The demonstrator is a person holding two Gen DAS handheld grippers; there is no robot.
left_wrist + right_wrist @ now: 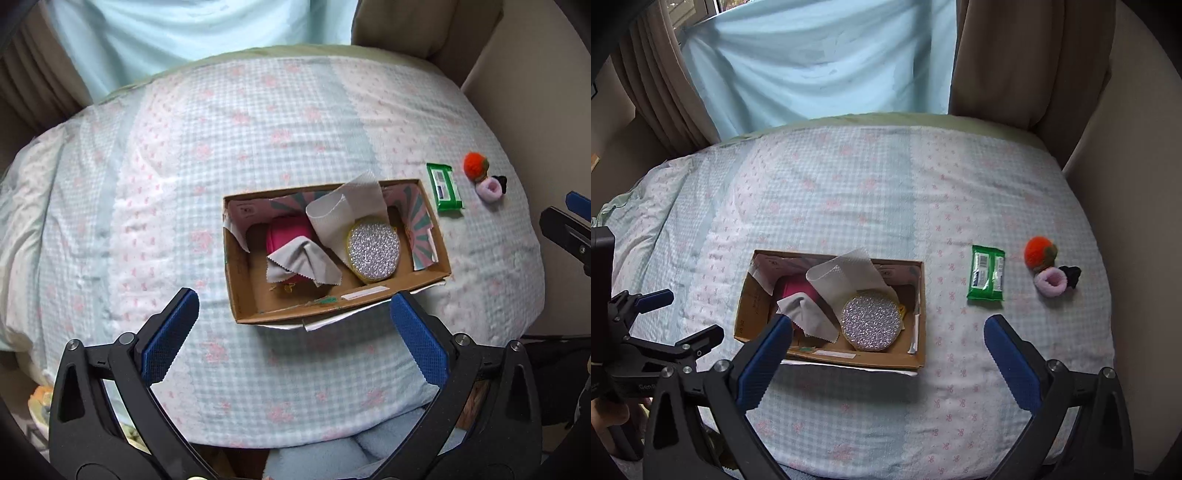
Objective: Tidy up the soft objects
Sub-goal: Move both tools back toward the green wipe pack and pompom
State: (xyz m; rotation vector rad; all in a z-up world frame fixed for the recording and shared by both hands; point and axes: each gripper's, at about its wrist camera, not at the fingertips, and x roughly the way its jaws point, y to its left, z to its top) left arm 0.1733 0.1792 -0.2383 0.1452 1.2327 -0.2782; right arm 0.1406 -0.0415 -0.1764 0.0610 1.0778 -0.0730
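An open cardboard box (240,280) (746,314) lies on the bed. In it are a pink pouch (286,229), a grey cloth (303,262) (809,314), a white cloth (343,210) (846,277) and a glittery round sponge (373,251) (870,323). To the box's right lie a green wipes packet (444,192) (986,277), an orange pompom (476,166) (1039,253), a pink scrunchie (487,190) (1051,282) and a small black item (1071,275). My left gripper (293,314) is open and empty, just in front of the box. My right gripper (886,339) is open and empty, above the box's right end.
The bed has a pale checked cover with pink bows (886,192). A light blue sheet (820,62) and beige curtains (1027,55) hang behind it. The right gripper shows at the left wrist view's right edge (569,229); the left gripper shows at the right wrist view's left (657,332).
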